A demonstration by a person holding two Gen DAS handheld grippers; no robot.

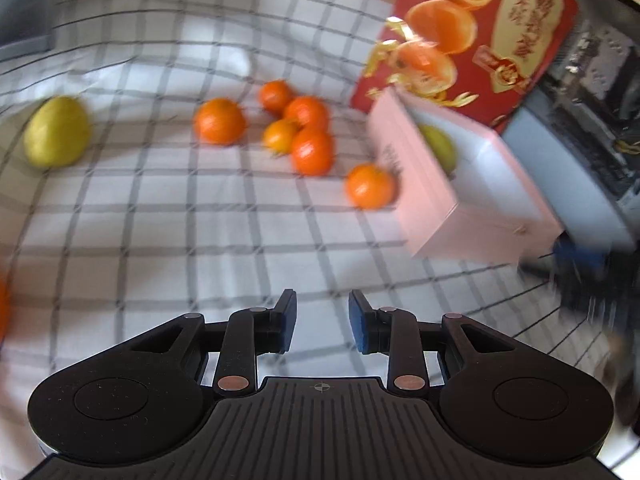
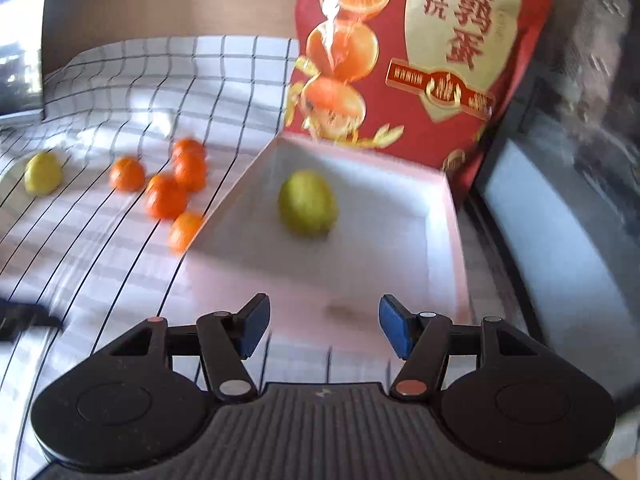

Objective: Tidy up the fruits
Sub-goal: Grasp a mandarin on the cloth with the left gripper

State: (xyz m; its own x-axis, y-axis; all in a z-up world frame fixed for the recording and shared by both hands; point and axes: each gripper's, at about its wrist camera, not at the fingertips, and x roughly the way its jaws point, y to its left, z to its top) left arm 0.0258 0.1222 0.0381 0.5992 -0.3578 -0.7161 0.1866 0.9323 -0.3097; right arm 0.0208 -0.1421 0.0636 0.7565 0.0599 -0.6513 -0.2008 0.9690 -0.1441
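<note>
Several oranges [image 1: 306,130] lie in a loose cluster on the checked cloth [image 1: 160,220], also seen in the right wrist view [image 2: 166,196]. A yellow-green pear [image 1: 56,132] lies alone at the left [image 2: 42,173]. A second green pear [image 2: 307,204] lies inside the open pale pink box [image 2: 436,248], partly hidden behind the box wall in the left wrist view [image 1: 440,148]. My left gripper [image 1: 322,322] is open and empty above the cloth. My right gripper [image 2: 322,326] is open and empty over the box's near edge.
A red printed carton [image 2: 420,40] stands behind the pink box [image 1: 440,200]. Dark and grey appliances [image 2: 560,200] stand along the right side. Part of another orange shows at the far left edge [image 1: 3,308]. Both views are motion-blurred.
</note>
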